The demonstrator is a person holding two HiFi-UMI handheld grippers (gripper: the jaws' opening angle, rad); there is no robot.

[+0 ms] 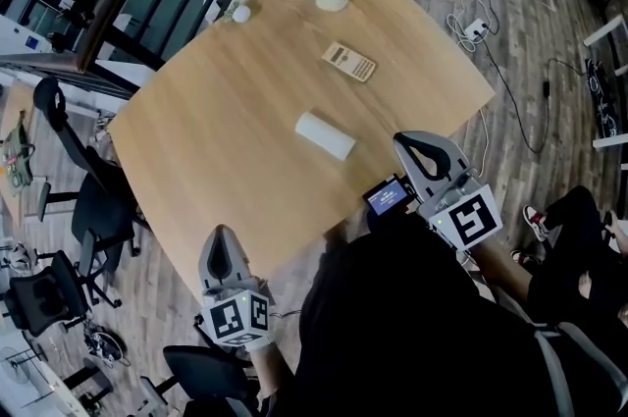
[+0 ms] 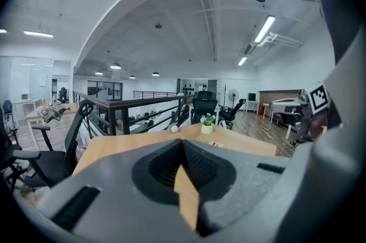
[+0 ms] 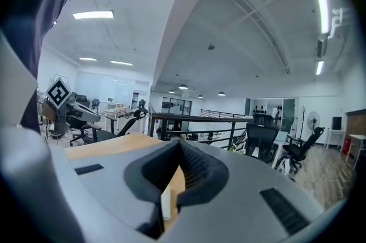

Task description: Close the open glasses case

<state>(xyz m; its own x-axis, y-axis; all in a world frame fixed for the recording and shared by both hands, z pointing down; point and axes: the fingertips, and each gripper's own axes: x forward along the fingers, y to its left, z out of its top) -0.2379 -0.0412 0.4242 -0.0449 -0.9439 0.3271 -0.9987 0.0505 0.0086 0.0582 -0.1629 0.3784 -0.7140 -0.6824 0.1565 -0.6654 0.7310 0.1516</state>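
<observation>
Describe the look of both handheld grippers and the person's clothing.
The left gripper and right gripper are grey shells tapering to a rounded tip, with black ribbed pads inside. Each carries a cube of black-and-white square markers. A small lit screen sits beside the right one. The person wears a dark top.

Matt wooden table; glasses case looks smooth, perhaps plastic.
</observation>
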